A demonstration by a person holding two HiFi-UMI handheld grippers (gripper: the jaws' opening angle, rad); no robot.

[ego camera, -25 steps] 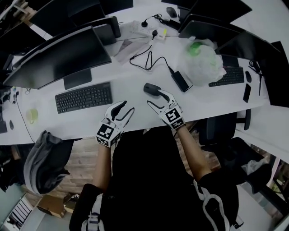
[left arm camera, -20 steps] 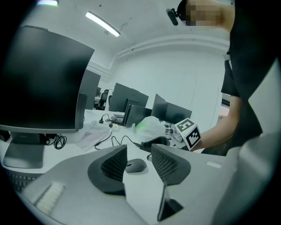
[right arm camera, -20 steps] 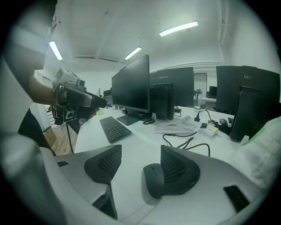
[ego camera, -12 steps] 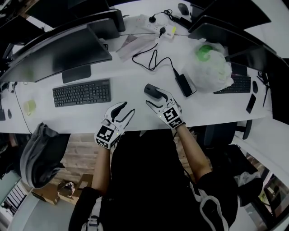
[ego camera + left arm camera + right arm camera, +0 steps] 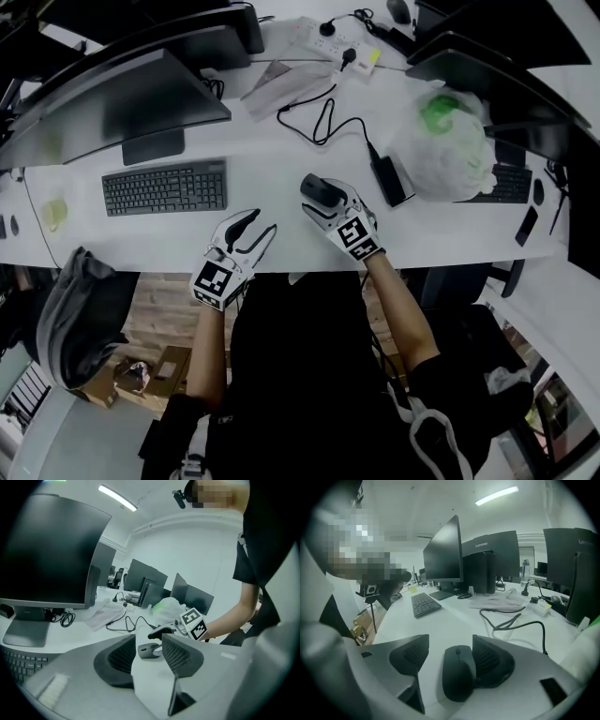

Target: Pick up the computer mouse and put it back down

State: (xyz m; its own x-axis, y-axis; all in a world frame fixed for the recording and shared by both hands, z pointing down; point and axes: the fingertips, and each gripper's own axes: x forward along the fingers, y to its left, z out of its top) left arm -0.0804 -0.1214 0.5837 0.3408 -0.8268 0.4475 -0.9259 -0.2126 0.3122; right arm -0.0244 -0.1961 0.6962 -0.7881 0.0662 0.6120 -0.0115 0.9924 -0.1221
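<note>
My left gripper (image 5: pixel 146 654) hung wide and empty over the desk (image 5: pixel 272 192) edge. My right gripper (image 5: pixel 451 657) stood wide astride the computer mouse (image 5: pixel 458 679), which lay on the desk: one pad against it, the other clear. Step, as I judged: pre-grasp. Next: close evenly, then lift.

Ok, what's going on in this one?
A person at a white desk has a hand-held claw in each hand. The right claw is down around the black computer mouse, which sits on the desk between its open jaws. One pad looks to be against the mouse's side and the other stands clear, so it is not gripped yet. The left claw is open and empty near the desk's front edge, beside the keyboard.
</note>
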